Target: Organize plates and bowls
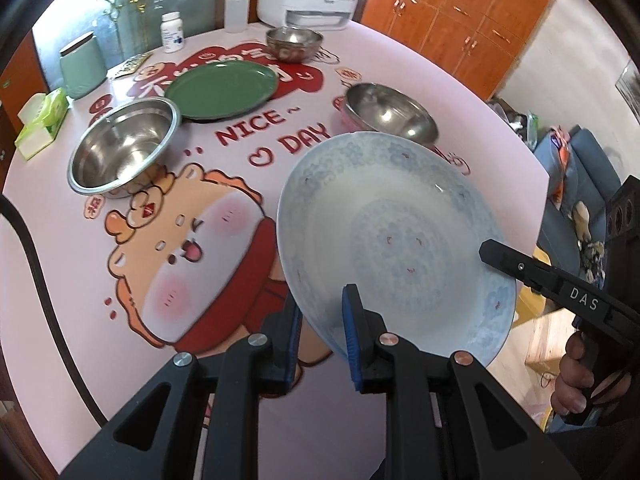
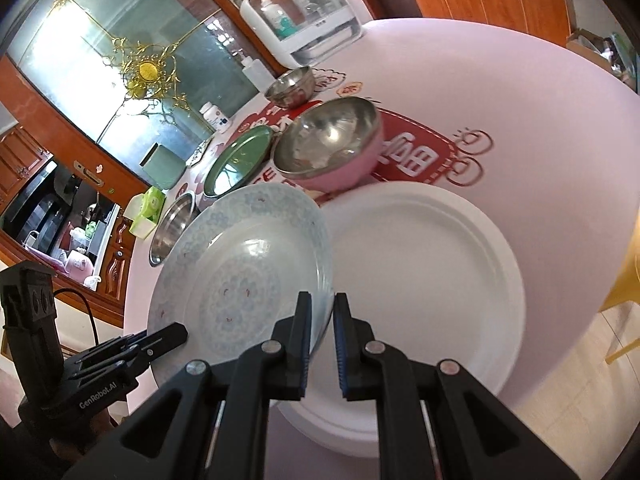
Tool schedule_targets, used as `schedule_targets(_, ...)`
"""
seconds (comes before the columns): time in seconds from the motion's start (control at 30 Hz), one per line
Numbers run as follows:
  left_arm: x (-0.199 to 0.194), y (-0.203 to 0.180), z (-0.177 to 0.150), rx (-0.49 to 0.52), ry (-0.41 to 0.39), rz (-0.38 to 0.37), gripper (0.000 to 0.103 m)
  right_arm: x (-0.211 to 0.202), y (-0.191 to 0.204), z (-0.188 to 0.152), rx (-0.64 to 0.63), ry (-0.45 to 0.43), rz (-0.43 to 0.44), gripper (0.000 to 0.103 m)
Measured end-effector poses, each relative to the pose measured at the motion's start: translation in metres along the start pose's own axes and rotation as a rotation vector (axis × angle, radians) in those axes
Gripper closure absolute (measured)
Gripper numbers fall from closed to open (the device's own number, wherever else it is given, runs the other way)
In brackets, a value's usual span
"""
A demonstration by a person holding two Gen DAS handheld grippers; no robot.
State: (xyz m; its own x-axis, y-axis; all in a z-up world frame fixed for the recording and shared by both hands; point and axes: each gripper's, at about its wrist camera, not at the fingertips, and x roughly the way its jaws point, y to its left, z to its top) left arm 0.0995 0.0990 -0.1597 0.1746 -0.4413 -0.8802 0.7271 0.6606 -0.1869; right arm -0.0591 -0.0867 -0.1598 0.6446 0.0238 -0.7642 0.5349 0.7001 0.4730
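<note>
Steel bowl point(image 1: 122, 146): far left of the left gripper's line of sight, well ahead, standing on the table point(image 1: 256, 24).
Green plate point(image 1: 222, 89): ahead and left, beyond the steel bowl, lying flat.
Left gripper point(image 1: 322, 334): jaws closed part way onto the near rim of the patterned plate point(image 1: 394, 240), one pad under the rim and one inside it; the plate is lifted and tilted, clear of the table.
Pink bowl point(image 2: 332, 146): straight ahead of both grippers, past the held plate.
Right gripper point(image 2: 322, 334): jaws nearly closed around the plate's right edge; whether they actually pinch it I cannot tell.
White plate point(image 2: 424, 276): just right of and below the right gripper, flat on the table.
Step in hand: apparently carrying the patterned plate over to stack on the white plate.
Next move: needs a rightward shift, levelling the plate, lowering it centred, then opening both pairs of jaws.
</note>
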Motion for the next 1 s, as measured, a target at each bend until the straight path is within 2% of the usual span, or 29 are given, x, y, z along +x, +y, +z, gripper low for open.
schedule_targets(0.43,0.021,-0.06,-0.015,-0.038,0.053,0.022,0.085,-0.013,-0.055,0.003,-0.023,0.111,-0.03,0.093)
schedule_targets(0.7,0.038,-0.083,-0.022,-0.123,0.087,0.058,0.085,-0.006,-0.08,0.016,-0.072,0.201,-0.025,0.093)
schedule_targets(1.0,0.055,-0.091,-0.024,-0.235,0.098,0.115,0.085,0.011,-0.088,0.033,-0.161,0.29,-0.001,0.091)
